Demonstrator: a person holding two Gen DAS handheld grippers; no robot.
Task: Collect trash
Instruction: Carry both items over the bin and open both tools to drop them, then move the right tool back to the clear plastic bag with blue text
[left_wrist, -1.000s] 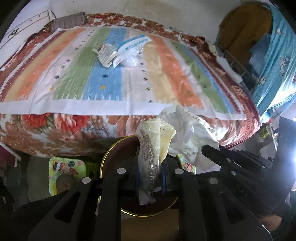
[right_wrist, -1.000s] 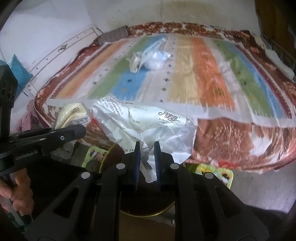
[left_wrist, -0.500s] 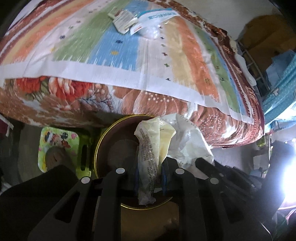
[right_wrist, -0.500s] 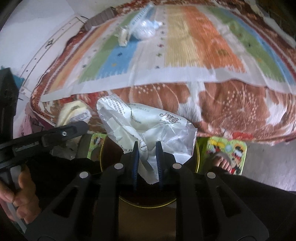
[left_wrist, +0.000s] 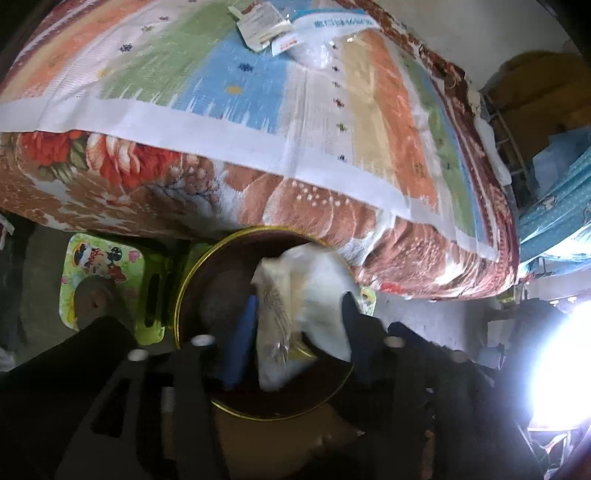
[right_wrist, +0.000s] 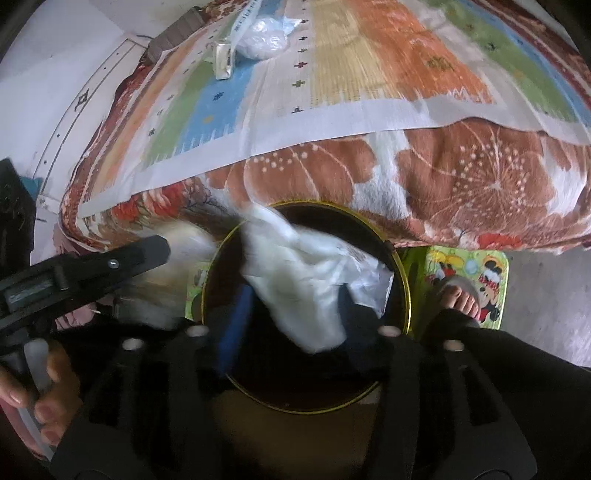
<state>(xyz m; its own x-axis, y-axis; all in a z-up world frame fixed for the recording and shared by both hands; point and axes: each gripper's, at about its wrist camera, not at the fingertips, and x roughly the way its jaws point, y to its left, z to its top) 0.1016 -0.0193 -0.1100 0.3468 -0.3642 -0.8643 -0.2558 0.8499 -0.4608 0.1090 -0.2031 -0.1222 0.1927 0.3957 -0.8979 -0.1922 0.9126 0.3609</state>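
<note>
A round dark bin with a gold rim (left_wrist: 192, 280) (right_wrist: 402, 280) stands on the floor below the bed edge. My left gripper (left_wrist: 295, 328) is open over the bin, with a yellowish wrapper (left_wrist: 275, 325) loose between its spread fingers. My right gripper (right_wrist: 291, 314) is open over the same bin, and a crumpled white plastic bag (right_wrist: 299, 280) hangs blurred between its fingers. More trash lies far back on the bed: a small packet (left_wrist: 258, 26) (right_wrist: 223, 61) and a clear plastic bag (left_wrist: 325, 37) (right_wrist: 262, 37).
A striped mat (left_wrist: 229, 81) covers the floral blanket (right_wrist: 461, 177) on the bed. A green cartoon mat (left_wrist: 99, 273) (right_wrist: 469, 269) lies on the floor under the bin, with a bare foot (right_wrist: 458, 295) on it. Blue fabric (left_wrist: 554, 206) hangs at right.
Both grippers have tilted down over the bin and opened. The yellowish wrapper and the white bag, held shut a moment ago, now sit loose between the fingers and are blurred.
</note>
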